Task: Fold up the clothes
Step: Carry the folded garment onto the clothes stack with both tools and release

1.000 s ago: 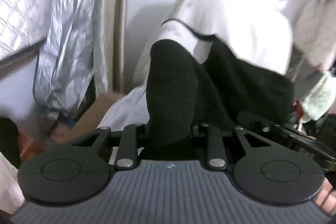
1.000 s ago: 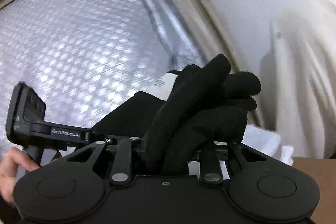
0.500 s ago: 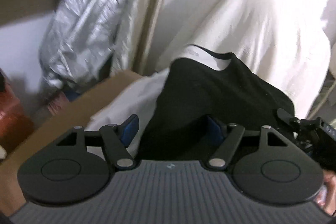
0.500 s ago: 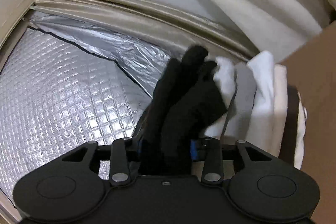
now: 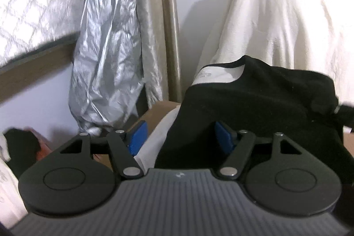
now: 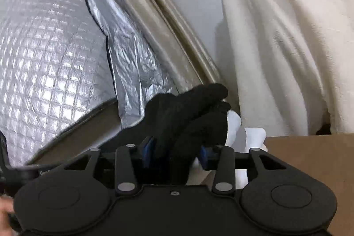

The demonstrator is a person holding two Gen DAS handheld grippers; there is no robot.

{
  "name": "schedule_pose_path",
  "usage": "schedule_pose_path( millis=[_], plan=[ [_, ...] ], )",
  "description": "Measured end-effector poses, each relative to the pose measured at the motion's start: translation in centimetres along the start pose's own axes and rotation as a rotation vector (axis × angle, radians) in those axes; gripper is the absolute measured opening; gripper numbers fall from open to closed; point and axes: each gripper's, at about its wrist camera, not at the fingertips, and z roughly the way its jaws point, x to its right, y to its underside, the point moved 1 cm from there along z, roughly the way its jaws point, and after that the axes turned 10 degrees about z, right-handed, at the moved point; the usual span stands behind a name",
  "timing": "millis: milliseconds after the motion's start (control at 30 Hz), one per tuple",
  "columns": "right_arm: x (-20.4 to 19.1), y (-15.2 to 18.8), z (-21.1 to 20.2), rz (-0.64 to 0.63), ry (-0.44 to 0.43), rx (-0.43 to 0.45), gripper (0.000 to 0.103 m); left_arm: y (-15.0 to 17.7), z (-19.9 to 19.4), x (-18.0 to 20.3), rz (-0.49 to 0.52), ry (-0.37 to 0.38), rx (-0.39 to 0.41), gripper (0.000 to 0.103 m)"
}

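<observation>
From the left wrist view, a crinkled silver cover (image 5: 106,68) hangs at the left beside a beige curtain (image 5: 154,21), with a cream sheet (image 5: 276,21) draped at the right. The left tool (image 5: 180,136) stands with its blue pads apart; its jaws have just been narrowing a little after a wide release. The left pad (image 5: 138,136) sits clear over the brown surface (image 5: 154,113) and a white folded garment (image 5: 152,143), while the black garment (image 5: 243,107) lies between the pads toward the right one, which seems to touch the cloth, though the dark fabric makes that hard to judge. The black garment rests on the white pile, a white label showing at its far edge. From the right wrist view, a quilted silver panel (image 6: 44,48) fills the left. The right tool (image 6: 177,150) has just been opening; a bunched black fold (image 6: 190,118) rises between its blue pads, which stand apart and no longer pinch it. Just right of it lie white folded clothes (image 6: 250,138) on the brown surface (image 6: 309,158).
</observation>
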Motion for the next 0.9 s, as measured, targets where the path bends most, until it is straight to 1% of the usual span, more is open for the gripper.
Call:
schedule_pose_path(
  millis=[33,67,133,167,200,233,267,333,367,400,433,467,500,600,667,733,833,867,900],
  plan=[
    [0.1,-0.2,-0.7,0.034,-0.018,0.04,0.048,-0.1,-1.2,0.2,-0.018,0.008,0.05,0.065],
    [0.1,-0.4,-1.4,0.033,-0.036,0.073,0.048,0.1,-2.8,0.4,-0.049,0.052,0.112,0.065],
    [0.1,-0.7,-2.7,0.021,-0.073,0.135,0.05,0.3,-5.3,1.1,-0.075,0.196,0.191,0.065],
    [-0.5,-0.7,-3.1,-0.029,-0.074,0.169,0.05,0.4,-6.3,1.7,-0.058,0.256,0.205,0.065],
    [-1.4,-0.7,-3.3,-0.104,-0.073,0.196,0.05,0.7,-6.8,2.6,-0.019,0.283,0.2,0.065],
    [-2.3,-0.7,-3.5,-0.181,-0.073,0.222,0.05,1.0,-7.1,3.6,0.023,0.294,0.192,0.065],
    [-2.8,-0.9,-3.2,-0.219,-0.086,0.204,0.05,1.6,-7.0,4.5,0.052,0.306,0.171,0.065],
    [-3.5,-1.2,-2.5,-0.279,-0.117,0.153,0.05,2.9,-6.1,6.2,0.093,0.331,0.114,0.064],
    [-3.3,-1.1,-1.3,-0.287,-0.111,0.095,0.05,3.7,-5.5,6.8,0.091,0.347,0.075,0.064],
    [-2.9,-0.9,0.1,-0.29,-0.103,0.03,0.047,4.4,-4.9,6.9,0.072,0.357,0.048,0.064],
    [-2.6,-0.8,1.5,-0.294,-0.094,-0.034,0.043,5.0,-4.4,7.0,0.053,0.363,0.033,0.065],
    [-2.0,-0.2,2.8,-0.301,-0.055,-0.06,0.042,5.4,-4.1,6.9,0.043,0.363,0.025,0.065],
    [-1.2,0.4,3.5,-0.308,-0.031,-0.071,0.038,5.8,-3.8,6.8,0.04,0.36,0.021,0.065],
    [0.0,1.3,3.6,-0.291,-0.026,-0.041,0.038,6.5,-3.7,7.2,0.091,0.316,0.029,0.066],
    [-0.4,1.4,3.6,-0.297,-0.015,-0.034,0.038,6.7,-3.9,7.4,0.106,0.3,0.032,0.066],
    [-0.9,2.0,2.5,-0.325,-0.001,-0.017,0.038,6.8,-4.3,7.1,0.082,0.299,0.036,0.066],
    [-1.9,3.1,0.5,-0.304,0.07,0.069,0.04,7.5,-5.6,6.9,0.053,0.282,0.068,0.067],
    [-1.9,3.2,-0.4,-0.306,0.104,0.101,0.042,7.9,-6.4,7.1,0.052,0.258,0.071,0.068],
    [-1.8,3.5,-1.2,-0.308,0.153,0.144,0.051,8.3,-7.2,7.4,0.049,0.226,0.068,0.075]
  ],
)
